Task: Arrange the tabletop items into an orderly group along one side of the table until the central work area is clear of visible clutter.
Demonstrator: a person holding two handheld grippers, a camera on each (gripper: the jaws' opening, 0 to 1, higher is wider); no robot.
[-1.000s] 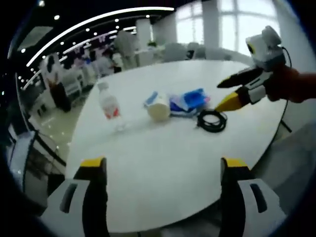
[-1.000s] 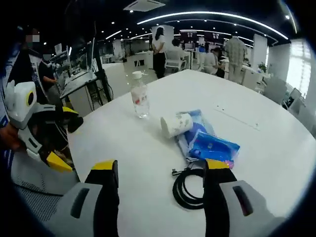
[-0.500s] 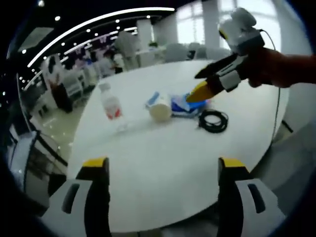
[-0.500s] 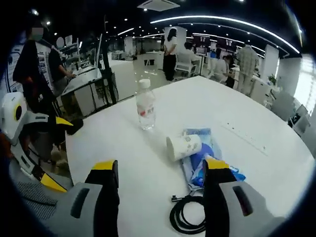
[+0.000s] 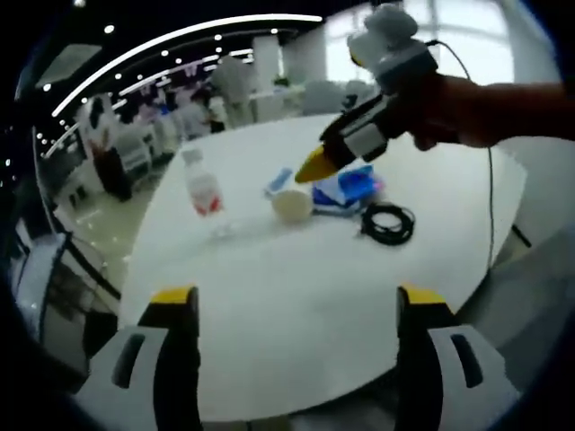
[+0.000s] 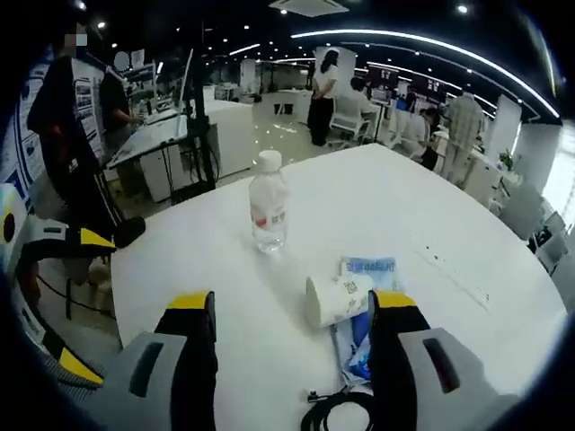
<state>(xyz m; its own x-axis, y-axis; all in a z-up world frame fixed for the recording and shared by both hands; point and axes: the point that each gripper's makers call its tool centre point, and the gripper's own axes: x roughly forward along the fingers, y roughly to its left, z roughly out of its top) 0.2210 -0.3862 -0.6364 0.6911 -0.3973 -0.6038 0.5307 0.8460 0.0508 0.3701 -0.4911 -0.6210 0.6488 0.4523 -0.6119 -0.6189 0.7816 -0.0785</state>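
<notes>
On the white round table [image 5: 296, 287] stand a clear water bottle [image 5: 202, 190] with a red label, a paper cup [image 5: 292, 205] lying on its side, a blue packet [image 5: 349, 186] behind it and a coiled black cable [image 5: 388, 223]. My left gripper [image 5: 294, 303] is open at the table's near edge, holding nothing. My right gripper [image 5: 314, 163] hovers above the cup and packet, held by a hand in an orange sleeve. In the right gripper view my right gripper [image 6: 292, 307] is open, with the cup [image 6: 334, 299] between its jaws' lines, the bottle [image 6: 269, 205] beyond and the cable [image 6: 334, 411] at the bottom.
The left gripper [image 6: 88, 301] shows at the left rim of the right gripper view, off the table's edge. Desks, chairs and several people fill the office behind. A wide bare stretch of table [image 6: 449, 233] lies past the items.
My right gripper has swung left and inward over the table, from beside the cable to above the cup. The items have not moved. My left gripper has stayed put.
</notes>
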